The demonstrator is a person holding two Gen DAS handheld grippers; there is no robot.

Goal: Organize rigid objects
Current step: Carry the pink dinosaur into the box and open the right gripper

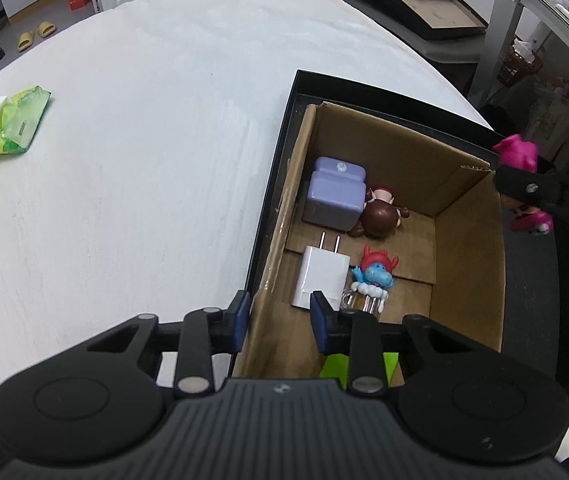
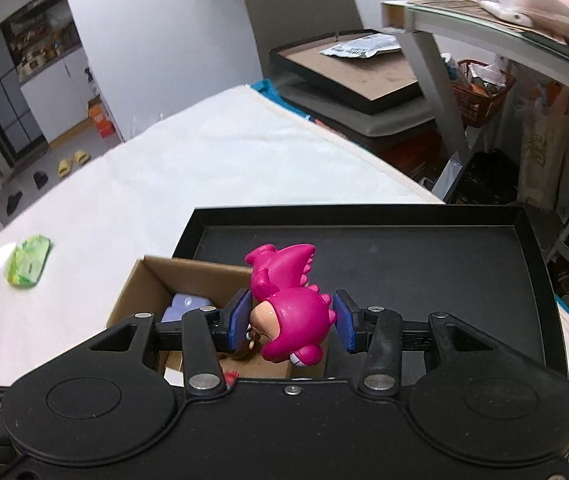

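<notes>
An open cardboard box [image 1: 464, 240] stands inside a black tray [image 1: 276, 172] on the white table. In the box lie a lilac case [image 1: 334, 196], a brown-haired figure [image 1: 380, 220], a white plug charger [image 1: 320, 276] and a blue figure with red hair [image 1: 376, 272]. My left gripper [image 1: 280, 318] is open and straddles the box's near left wall, one finger outside and one inside. My right gripper [image 2: 292, 320] is shut on a pink dinosaur-suit figure [image 2: 290, 312], held in the air above the box's right edge. The pink figure [image 1: 518, 152] also shows at the right of the left wrist view.
A green wipes pack [image 1: 14, 120] lies far left on the table [image 1: 144, 140]. Something bright green [image 1: 334, 366] sits low by the box, under my left gripper. Beyond the table are a stacked black tray [image 2: 348, 76], a metal shelf frame [image 2: 436, 80] and an orange basket [image 2: 480, 92].
</notes>
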